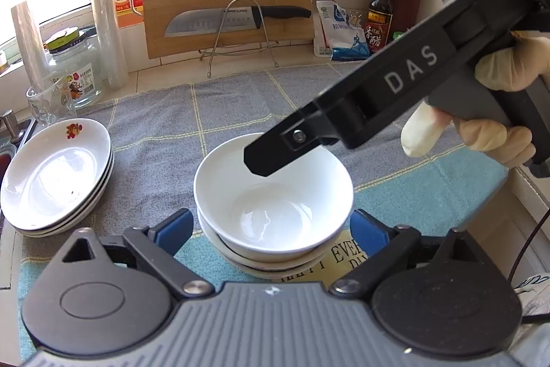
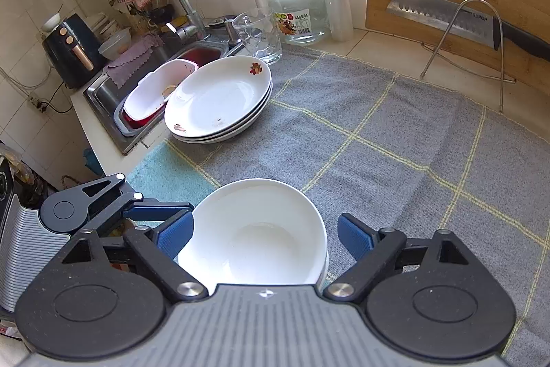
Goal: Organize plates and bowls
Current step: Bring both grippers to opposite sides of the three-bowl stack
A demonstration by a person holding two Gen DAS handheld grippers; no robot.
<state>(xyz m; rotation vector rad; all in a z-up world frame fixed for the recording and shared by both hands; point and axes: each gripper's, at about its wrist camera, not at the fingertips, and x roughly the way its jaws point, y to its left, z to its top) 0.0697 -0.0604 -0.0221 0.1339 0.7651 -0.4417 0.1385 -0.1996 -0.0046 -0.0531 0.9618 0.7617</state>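
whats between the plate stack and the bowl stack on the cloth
Nothing: only bare grey checked cloth lies between the plate stack and the bowl stack. The right wrist view shows it best; the left wrist view agrees.

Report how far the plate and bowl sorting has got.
Looks nearly done. The plates sit stacked by the sink, and the bowls are nested in one stack on the towel. Both the left gripper and the right gripper are open around the top bowl, holding nothing. No loose dishes show on the towel.
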